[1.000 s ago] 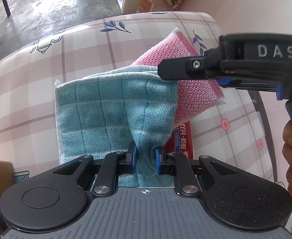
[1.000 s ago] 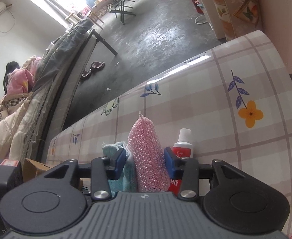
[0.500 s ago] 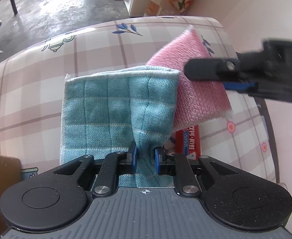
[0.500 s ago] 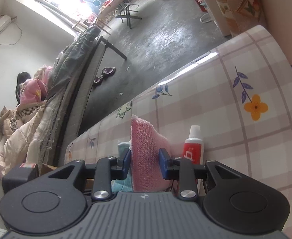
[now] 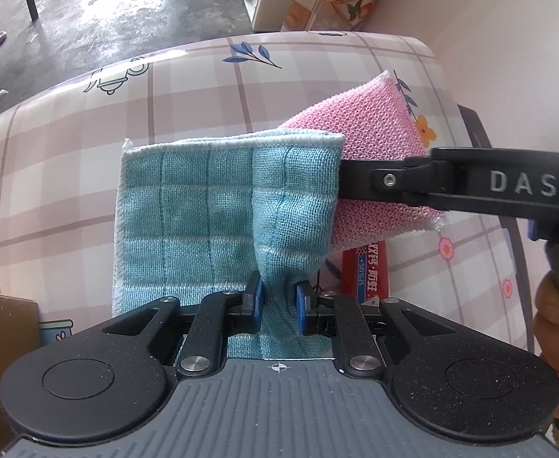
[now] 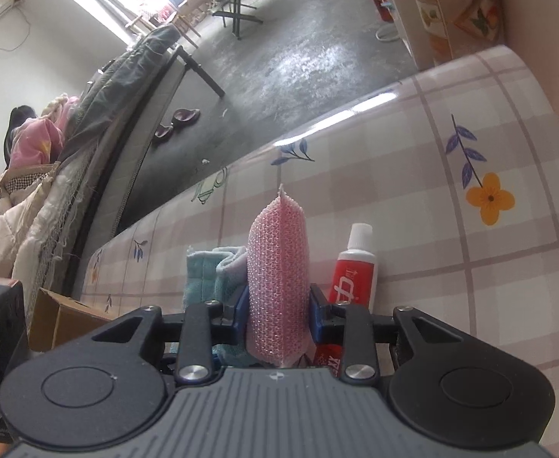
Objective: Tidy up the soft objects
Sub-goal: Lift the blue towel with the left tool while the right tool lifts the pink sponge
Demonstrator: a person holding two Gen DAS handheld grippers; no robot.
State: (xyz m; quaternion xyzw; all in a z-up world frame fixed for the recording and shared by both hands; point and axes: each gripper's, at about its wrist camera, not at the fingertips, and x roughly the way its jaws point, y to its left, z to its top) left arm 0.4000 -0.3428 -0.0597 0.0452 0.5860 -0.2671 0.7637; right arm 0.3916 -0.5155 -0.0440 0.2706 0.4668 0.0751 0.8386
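A folded teal cloth lies on the checked tablecloth. My left gripper is shut on its near right corner, which is bunched up between the blue pads. A pink mesh sponge sits beside the cloth on the right, partly under its edge. My right gripper is shut on this pink sponge and holds it on edge. The right gripper also shows from the side in the left wrist view. The teal cloth shows left of the sponge in the right wrist view.
A red and white toothpaste tube lies right of the sponge; its red body also shows in the left wrist view. A brown cardboard box stands at the table's near left. The table edge drops to a concrete floor.
The right gripper with the pink sponge has shifted back and down beside the cloth. The left gripper stays shut on the cloth corner and has risen slightly.
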